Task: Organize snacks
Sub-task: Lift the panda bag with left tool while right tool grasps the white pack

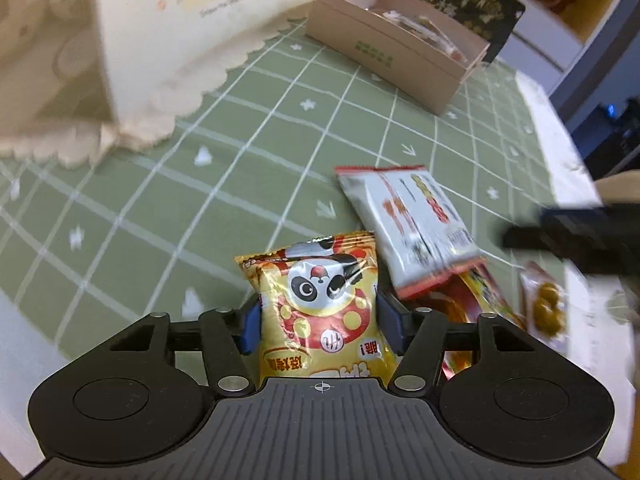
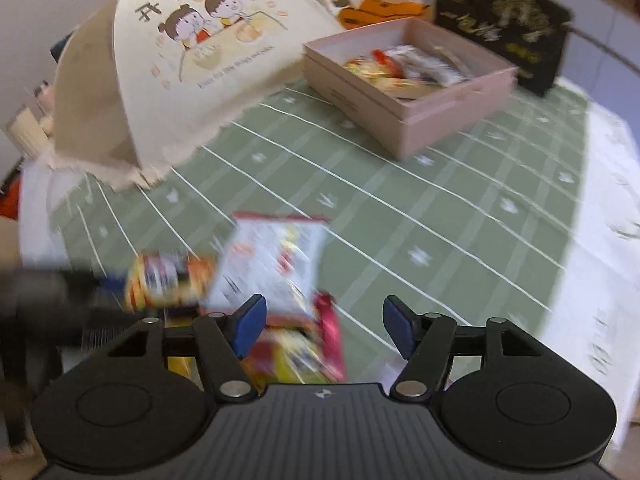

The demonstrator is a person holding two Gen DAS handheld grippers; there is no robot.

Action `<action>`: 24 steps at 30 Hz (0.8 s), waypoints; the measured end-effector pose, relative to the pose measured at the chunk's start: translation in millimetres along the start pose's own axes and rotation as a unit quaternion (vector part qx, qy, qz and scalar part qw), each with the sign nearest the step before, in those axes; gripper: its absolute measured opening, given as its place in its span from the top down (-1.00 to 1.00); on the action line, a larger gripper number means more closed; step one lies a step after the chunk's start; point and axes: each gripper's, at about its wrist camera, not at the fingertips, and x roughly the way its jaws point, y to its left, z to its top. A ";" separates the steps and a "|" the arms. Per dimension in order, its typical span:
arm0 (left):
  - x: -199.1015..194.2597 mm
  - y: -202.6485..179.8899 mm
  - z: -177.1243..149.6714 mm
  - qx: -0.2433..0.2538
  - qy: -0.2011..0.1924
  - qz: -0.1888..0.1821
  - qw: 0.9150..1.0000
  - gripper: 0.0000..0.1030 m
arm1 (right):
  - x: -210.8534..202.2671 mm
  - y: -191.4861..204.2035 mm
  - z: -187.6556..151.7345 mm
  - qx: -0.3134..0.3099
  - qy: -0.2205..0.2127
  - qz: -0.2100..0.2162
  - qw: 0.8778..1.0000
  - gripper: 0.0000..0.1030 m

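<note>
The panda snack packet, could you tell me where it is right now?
In the left wrist view, the panda snack packet sits bottom centre, clamped in the left gripper, beside the white packet.

The left gripper (image 1: 319, 322) clamps a yellow panda snack packet (image 1: 320, 312) between its blue pads (image 1: 251, 330) at six o'clock. A white packet with red edges (image 1: 412, 228) lies just beyond it toward three o'clock on the green checked tablecloth (image 1: 240, 184). A pink box (image 1: 396, 60) sits at one o'clock, a cream food cover (image 1: 132, 40) at eleven.
</note>
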 end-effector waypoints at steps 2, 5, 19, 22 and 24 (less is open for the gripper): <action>-6.5 5.8 -8.2 -0.011 -0.001 -0.006 1.000 -0.21 | 20.4 11.2 15.4 0.001 0.016 0.007 1.000 -0.27; -15.4 11.2 -13.9 -0.022 -0.004 -0.012 1.000 -0.20 | 55.0 30.7 29.1 -0.017 0.047 0.004 0.999 -0.27; -31.5 -8.5 19.7 0.007 -0.026 -0.041 0.999 -0.16 | 4.2 -3.8 32.6 -0.050 0.025 -0.008 0.998 0.40; -22.9 -10.8 23.5 0.010 -0.016 -0.022 1.000 -0.16 | 5.2 -14.2 26.1 -0.012 0.025 0.008 1.000 -0.20; -20.7 -5.3 21.6 0.001 -0.011 -0.013 1.000 -0.15 | 13.3 -12.9 22.3 0.010 0.030 0.015 0.999 -0.21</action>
